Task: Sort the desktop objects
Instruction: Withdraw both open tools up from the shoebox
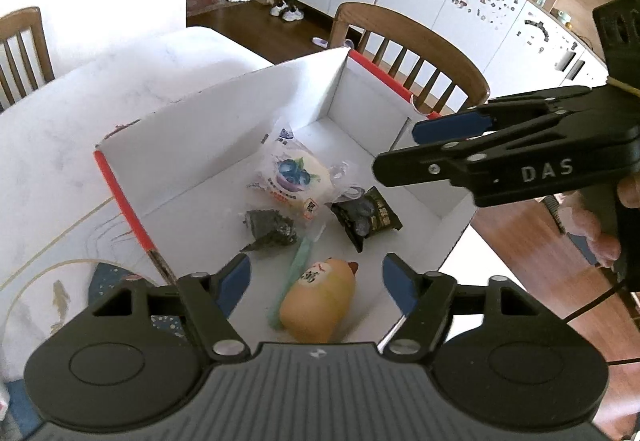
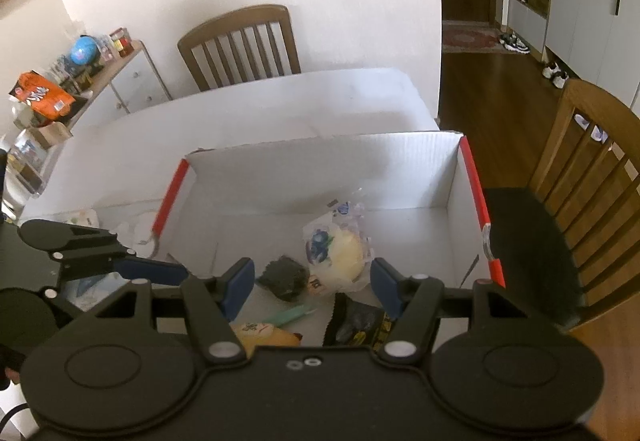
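White worktop (image 1: 100, 113) carried a box (image 1: 240, 113) at mid-frame, holding a bun (image 1: 294, 175), toy (image 1: 320, 301) and dark packet (image 1: 366, 217). Left hand-held gripper (image 1: 316, 277) and right hand-held gripper (image 2: 312, 281) gaped wide, empty.

White box (image 1: 224, 109) on table, blueberry bun packet (image 1: 294, 173), yellow toy (image 1: 320, 305), dark snack packet (image 1: 366, 217) inside, left gripper (image 1: 316, 277) spread above

Box (image 1: 224, 121): you are seeing 1
Snack packets: 3 — blueberry bun (image 1: 292, 173), dark green (image 1: 272, 231), black (image 1: 366, 217)
Yellow toy (image 1: 320, 301): 1
Green stick (image 1: 294, 273): 1
Chairs: 2 (image 2: 240, 41) (image 2: 588, 161)
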`<control>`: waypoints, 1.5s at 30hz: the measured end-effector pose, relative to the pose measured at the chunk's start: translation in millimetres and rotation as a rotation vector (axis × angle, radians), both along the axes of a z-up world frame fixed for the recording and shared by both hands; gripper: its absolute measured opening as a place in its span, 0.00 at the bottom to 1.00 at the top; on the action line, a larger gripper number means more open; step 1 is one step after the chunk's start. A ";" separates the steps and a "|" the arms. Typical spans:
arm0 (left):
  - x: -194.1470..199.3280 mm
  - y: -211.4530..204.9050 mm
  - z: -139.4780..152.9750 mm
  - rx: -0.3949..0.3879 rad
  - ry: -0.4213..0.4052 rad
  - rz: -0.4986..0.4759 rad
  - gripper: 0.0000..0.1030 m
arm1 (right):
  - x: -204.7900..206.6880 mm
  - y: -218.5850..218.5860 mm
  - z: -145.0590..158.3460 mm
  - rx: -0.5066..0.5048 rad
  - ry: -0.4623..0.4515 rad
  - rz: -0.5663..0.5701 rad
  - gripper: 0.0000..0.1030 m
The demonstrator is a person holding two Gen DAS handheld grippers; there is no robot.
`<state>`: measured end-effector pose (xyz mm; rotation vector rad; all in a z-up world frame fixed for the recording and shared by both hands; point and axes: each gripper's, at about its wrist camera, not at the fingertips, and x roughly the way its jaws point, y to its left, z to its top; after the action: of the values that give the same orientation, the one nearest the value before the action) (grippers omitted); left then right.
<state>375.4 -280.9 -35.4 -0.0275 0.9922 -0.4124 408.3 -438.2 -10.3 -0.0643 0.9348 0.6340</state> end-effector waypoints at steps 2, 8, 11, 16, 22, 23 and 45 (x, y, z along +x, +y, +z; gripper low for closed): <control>-4.0 0.9 1.9 0.007 -0.010 0.006 0.76 | -4.6 -1.2 2.0 0.007 -0.009 0.001 0.63; -14.2 6.7 6.7 -0.002 -0.034 0.029 0.81 | -19.1 -5.9 6.5 0.023 -0.044 -0.004 0.69; -20.0 9.2 9.3 -0.010 -0.047 0.036 0.82 | -25.8 -7.9 8.5 0.035 -0.052 -0.006 0.72; -29.4 16.3 14.1 -0.023 -0.076 0.059 1.00 | -36.3 -8.3 12.3 0.060 -0.071 -0.013 0.80; -39.6 27.7 18.6 -0.039 -0.097 0.065 1.00 | -52.8 -3.7 13.8 0.073 -0.081 -0.022 0.86; -41.6 29.8 19.3 -0.041 -0.100 0.063 1.00 | -55.8 -2.7 14.8 0.075 -0.085 -0.023 0.86; -94.3 115.4 22.3 -0.061 -0.147 0.135 1.00 | -97.2 72.9 29.1 0.088 -0.129 -0.020 0.92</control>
<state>281.0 -165.5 -13.1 -0.1167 0.8272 -0.3159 311.1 -365.3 18.8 -0.0178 0.7811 0.6443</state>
